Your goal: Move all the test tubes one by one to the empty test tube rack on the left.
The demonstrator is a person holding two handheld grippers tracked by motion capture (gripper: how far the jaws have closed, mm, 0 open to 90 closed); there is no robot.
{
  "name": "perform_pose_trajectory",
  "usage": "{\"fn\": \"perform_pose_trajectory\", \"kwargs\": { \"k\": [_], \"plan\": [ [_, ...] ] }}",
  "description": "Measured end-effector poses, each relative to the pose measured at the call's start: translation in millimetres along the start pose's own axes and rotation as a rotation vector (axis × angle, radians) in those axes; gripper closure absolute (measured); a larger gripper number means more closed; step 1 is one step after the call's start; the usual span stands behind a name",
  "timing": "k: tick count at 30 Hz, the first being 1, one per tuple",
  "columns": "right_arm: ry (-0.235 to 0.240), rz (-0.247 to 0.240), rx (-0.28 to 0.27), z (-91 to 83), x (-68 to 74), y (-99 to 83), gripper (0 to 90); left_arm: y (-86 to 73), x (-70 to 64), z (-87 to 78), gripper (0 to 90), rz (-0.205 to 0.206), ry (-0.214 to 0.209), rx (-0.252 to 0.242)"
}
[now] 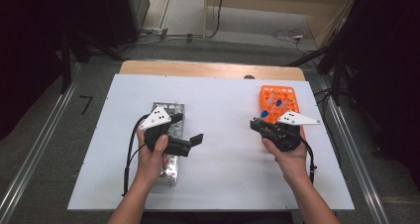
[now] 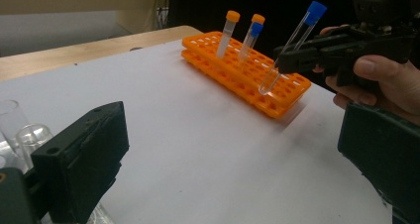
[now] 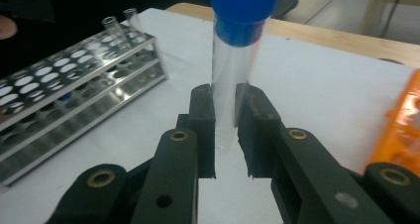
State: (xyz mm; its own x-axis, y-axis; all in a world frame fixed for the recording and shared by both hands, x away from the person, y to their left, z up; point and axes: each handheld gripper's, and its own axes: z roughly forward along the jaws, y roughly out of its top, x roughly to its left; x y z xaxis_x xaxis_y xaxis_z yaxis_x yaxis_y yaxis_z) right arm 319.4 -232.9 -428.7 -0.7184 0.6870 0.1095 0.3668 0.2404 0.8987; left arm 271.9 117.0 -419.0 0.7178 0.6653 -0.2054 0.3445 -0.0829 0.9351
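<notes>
The right claw [image 3: 226, 130] grips a blue-capped tube [image 3: 235, 60] — in the left gripper view its tip hangs just over the orange rack [image 2: 247, 75] on the bench [image 1: 223, 159]. The left claw [image 2: 233, 159] gapes wide, empty, above the metal rack [image 1: 171, 135].

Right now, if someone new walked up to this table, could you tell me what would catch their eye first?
Most likely the bright orange rack at the table's far right, with capped tubes standing in it. Just above its near end, the right gripper is clamped on a clear blue-capped tube. On the left, the left gripper is held open above a metal rack.
</notes>
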Motion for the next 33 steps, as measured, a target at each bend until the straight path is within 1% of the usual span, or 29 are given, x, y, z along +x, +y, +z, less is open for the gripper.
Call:
{"fn": "perform_pose_trajectory", "kwargs": {
  "k": [4, 10, 14, 16, 18, 20, 21, 22, 24, 25, 29, 33],
  "plan": [
    [0.043, -0.022, 0.015, 7.8, 15.4, -0.2, 75.2, 0.2, -4.2, 3.5, 0.0, 0.009, -0.017, 0.003],
    [0.096, -0.063, 0.038, 17.4, 35.9, -0.9, 75.2, -0.5, -10.5, 9.6, 0.0, 0.010, -0.044, 0.009],
    [0.130, -0.081, 0.053, 22.7, 48.6, -2.1, 75.2, -0.7, -15.2, 13.8, 1.1, 0.006, -0.065, 0.009],
    [0.143, -0.093, 0.060, 25.1, 54.3, -2.7, 75.2, -0.8, -18.0, 16.0, 3.6, 0.009, -0.069, 0.013],
    [0.156, -0.099, 0.066, 27.4, 59.5, -3.2, 75.2, -1.1, -20.4, 18.0, 4.3, 0.011, -0.096, 0.015],
    [0.168, -0.107, 0.072, 29.9, 64.6, -4.0, 75.2, -1.0, -23.4, 20.1, 6.3, 0.009, -0.112, 0.015],
    [0.175, -0.110, 0.077, 31.0, 67.1, -4.4, 75.2, -1.0, -25.4, 21.3, 8.3, 0.012, -0.112, 0.017],
    [0.180, -0.114, 0.081, 31.9, 69.5, -4.7, 75.2, -0.8, -27.5, 22.4, 12.7, 0.018, -0.107, 0.022],
    [0.192, -0.124, 0.088, 33.5, 73.6, -5.2, 75.1, -0.6, -31.2, 24.4, 19.5, 0.034, -0.111, 0.034],
    [0.195, -0.128, 0.089, 34.4, 75.5, -5.4, 75.2, -0.8, -33.0, 25.4, 23.4, 0.039, -0.118, 0.031],
    [0.215, -0.137, 0.104, 37.1, 82.4, -6.6, 75.2, -0.5, -37.4, 27.5, 38.3, 0.055, -0.122, 0.029],
    [0.234, -0.152, 0.109, 39.6, 87.4, -7.3, 75.2, -0.9, -39.5, 28.6, 54.4, 0.071, -0.152, 0.028]
  ]
}}
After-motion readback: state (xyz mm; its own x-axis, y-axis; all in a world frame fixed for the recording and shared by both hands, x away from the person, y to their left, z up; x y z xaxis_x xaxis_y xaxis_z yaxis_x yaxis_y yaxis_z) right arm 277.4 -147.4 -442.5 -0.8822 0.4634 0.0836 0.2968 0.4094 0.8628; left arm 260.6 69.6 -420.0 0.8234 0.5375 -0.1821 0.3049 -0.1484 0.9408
